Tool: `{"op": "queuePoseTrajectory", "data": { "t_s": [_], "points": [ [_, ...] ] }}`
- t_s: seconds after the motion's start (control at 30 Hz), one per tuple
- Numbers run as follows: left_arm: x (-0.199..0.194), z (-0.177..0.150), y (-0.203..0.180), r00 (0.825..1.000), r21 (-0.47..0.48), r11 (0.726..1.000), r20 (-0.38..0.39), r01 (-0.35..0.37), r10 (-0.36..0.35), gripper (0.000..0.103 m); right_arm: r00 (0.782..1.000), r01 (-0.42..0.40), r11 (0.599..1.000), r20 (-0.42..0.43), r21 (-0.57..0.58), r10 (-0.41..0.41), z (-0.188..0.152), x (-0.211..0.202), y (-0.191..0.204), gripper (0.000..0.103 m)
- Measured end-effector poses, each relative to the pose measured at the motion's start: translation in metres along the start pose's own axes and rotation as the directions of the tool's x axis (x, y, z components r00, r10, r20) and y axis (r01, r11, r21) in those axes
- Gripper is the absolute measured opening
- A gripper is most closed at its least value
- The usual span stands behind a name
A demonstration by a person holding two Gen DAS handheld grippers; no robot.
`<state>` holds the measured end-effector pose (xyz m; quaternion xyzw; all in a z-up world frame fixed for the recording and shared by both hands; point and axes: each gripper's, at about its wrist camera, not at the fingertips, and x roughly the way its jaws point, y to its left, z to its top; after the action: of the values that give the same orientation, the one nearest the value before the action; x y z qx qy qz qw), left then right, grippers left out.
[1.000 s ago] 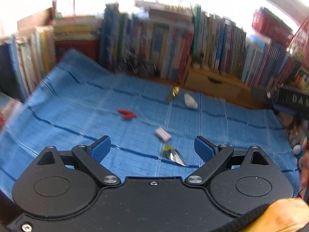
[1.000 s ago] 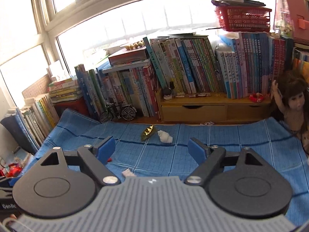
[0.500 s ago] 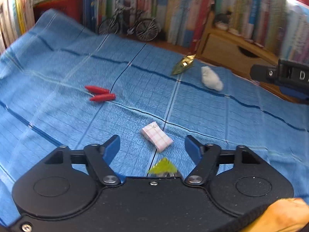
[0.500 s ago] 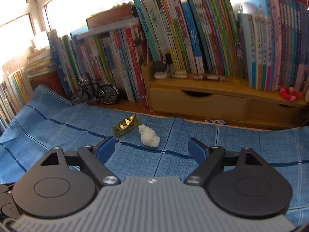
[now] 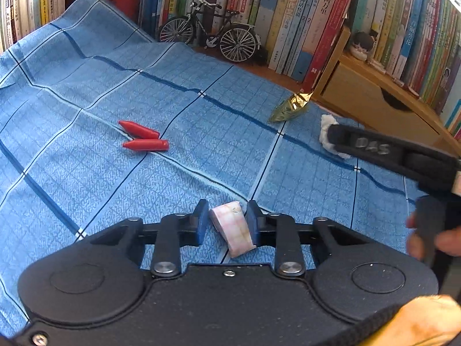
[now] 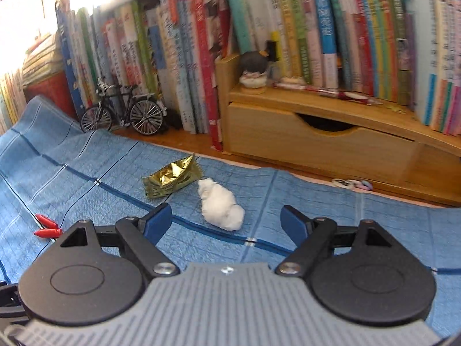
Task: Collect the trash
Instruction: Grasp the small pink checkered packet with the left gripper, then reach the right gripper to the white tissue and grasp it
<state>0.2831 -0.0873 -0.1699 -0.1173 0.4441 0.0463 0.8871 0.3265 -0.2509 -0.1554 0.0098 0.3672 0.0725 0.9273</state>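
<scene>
Left gripper point(image 5: 227, 219): its jaws had just been closing, and the pink checked wrapper point(image 5: 232, 230) stood between the blue pads, pinched on both sides, with its lower end sticking out toward the camera.
Reason for this hold: the wrapper lay flat on the blue cloth point(image 5: 86, 173), so a steep approach from above probably let the pads catch its two long edges.
Right gripper point(image 6: 226, 220): spread wide and empty, aimed at the white crumpled tissue point(image 6: 220, 204), which lay just ahead between the fingers but was not touched.
Other trash: the gold foil wrapper point(image 6: 171, 178) lay just beside the tissue; two red pieces point(image 5: 142, 138) lay well apart to the left.
Edges: the cloth ended near the wooden drawer unit point(image 6: 317, 144) and the model bicycle point(image 6: 124, 112), with books point(image 6: 201, 57) behind.
Open room: there seemed to be free cloth all around both grippers, so lifting straight up looked safe.
</scene>
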Motion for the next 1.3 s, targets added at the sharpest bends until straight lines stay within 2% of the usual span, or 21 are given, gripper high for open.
{"op": "queuePoseTrajectory", "data": {
  "t_s": [0.37,0.57,0.8,1.07,1.3],
  "points": [
    [-0.015,0.012,0.010,0.998,0.017,1.000,0.069,0.010,-0.011,0.026,1.000,0.021,1.000,0.007,-0.021,-0.020,-0.008,0.025,0.017,0.089],
    [-0.028,0.019,0.025,0.997,-0.003,1.000,0.082,-0.002,0.002,0.026,1.000,0.012,0.997,0.020,0.072,-0.013,-0.011,0.018,0.015,0.089],
    [-0.046,0.020,0.036,0.996,-0.022,0.999,0.090,-0.027,0.029,0.026,0.999,-0.015,0.986,0.030,0.169,0.010,-0.005,-0.006,0.015,0.089],
    [-0.083,0.016,0.039,0.996,-0.003,1.000,0.091,-0.021,0.021,0.026,0.998,-0.038,0.978,0.065,0.203,0.025,0.001,-0.046,0.022,0.089],
    [-0.129,0.022,0.035,0.995,0.048,0.999,0.099,-0.004,0.000,0.026,0.993,-0.029,0.980,0.119,0.199,0.006,0.017,-0.102,0.030,0.089]
  ]
}}
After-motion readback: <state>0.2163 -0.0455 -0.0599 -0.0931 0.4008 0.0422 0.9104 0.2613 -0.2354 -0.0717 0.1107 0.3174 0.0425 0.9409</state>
